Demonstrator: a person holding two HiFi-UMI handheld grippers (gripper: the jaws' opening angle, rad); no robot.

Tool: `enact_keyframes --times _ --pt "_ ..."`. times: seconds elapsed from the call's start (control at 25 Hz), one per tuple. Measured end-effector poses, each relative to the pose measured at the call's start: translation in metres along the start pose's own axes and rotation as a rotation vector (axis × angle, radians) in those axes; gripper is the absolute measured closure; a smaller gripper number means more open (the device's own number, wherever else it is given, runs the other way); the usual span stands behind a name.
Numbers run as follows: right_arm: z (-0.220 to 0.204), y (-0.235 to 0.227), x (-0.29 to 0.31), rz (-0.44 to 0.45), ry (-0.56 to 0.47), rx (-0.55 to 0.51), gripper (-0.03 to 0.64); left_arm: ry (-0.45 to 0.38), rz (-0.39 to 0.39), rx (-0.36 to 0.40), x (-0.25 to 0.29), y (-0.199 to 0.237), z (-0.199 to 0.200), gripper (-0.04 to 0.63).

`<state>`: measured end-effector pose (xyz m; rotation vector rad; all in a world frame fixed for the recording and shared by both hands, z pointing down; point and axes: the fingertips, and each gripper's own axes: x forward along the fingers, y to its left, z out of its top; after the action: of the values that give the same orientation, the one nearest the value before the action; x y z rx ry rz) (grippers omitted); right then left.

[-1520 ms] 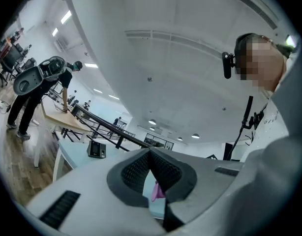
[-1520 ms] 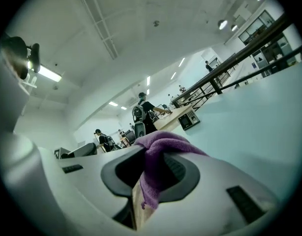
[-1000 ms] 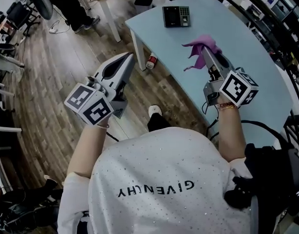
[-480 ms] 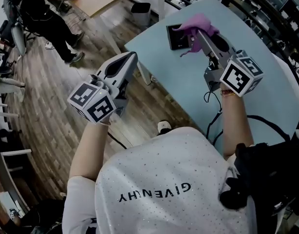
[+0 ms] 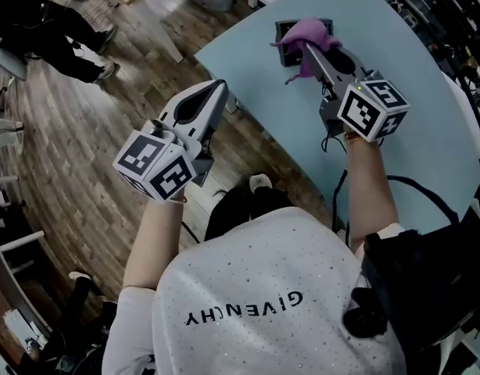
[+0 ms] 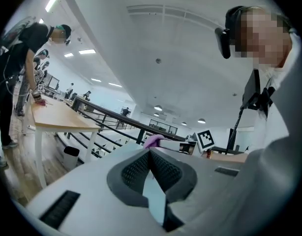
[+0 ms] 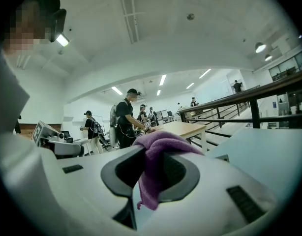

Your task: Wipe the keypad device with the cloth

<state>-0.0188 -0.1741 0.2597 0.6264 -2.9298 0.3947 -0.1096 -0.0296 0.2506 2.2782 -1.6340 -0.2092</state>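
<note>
- I judge that I am at the start of the wiping step. My right tool (image 5: 309,49) is clenched on the purple soft cloth (image 5: 309,33), and the cloth hangs right over the dark flat rectangular keypad device (image 5: 284,30).
- From the head view I cannot tell whether the cloth is touching the device or just above it.
- The right gripper view shows a fold of the cloth pinched between the pads, with a loose tail drooping below them.
- My left tool (image 5: 215,94) is closed on nothing, its pads meeting at the tips. It hangs left of centre in the head view, off the pale blue table (image 5: 416,76) and over the wooden floor (image 5: 84,131).
- Next, I think, I must press the loose cloth flat onto the device and sweep it across the face. The device may slide, so the idle left tool could steady it.
- The device lies at the upper middle of the frame, near the table's far corner. The cloth hides most of it; only its dark left edge and corners show, and no keys are visible.
</note>
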Motion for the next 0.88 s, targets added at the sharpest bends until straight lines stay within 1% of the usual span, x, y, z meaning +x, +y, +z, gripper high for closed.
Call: enact_keyframes --times 0.08,0.16,0.28,0.4,0.48,0.6,0.72,0.88 --pt "-0.018 -0.002 0.011 -0.029 0.032 0.003 0.546 -0.006 -0.010 -0.053 -0.004 0.012 -0.005 0.594" --pt "-0.027 -0.001 0.018 -0.054 0.059 -0.005 0.546 -0.004 -0.023 -0.084 -0.006 0.021 -0.005 0.594" --pt "-0.033 0.004 0.019 -0.058 0.082 -0.008 0.546 0.014 -0.053 -0.086 -0.004 0.023 0.003 0.594" --pt "-0.041 -0.001 0.022 -0.064 0.110 -0.004 0.546 0.014 -0.068 -0.077 0.003 0.021 0.014 0.594" --pt "-0.044 -0.002 0.025 -0.048 0.128 -0.013 0.546 0.017 -0.081 -0.077 0.009 0.017 0.017 0.594" --pt "-0.047 0.002 0.025 0.006 0.144 -0.009 0.546 0.029 -0.093 -0.086 0.012 0.006 0.009 0.594" --pt "-0.047 0.003 0.029 0.045 0.124 0.016 0.546 0.039 -0.071 -0.092 0.013 0.004 0.002 0.594" --pt "-0.047 -0.009 0.048 0.084 0.134 -0.002 0.546 0.022 -0.026 -0.110 0.030 0.014 0.004 0.594"
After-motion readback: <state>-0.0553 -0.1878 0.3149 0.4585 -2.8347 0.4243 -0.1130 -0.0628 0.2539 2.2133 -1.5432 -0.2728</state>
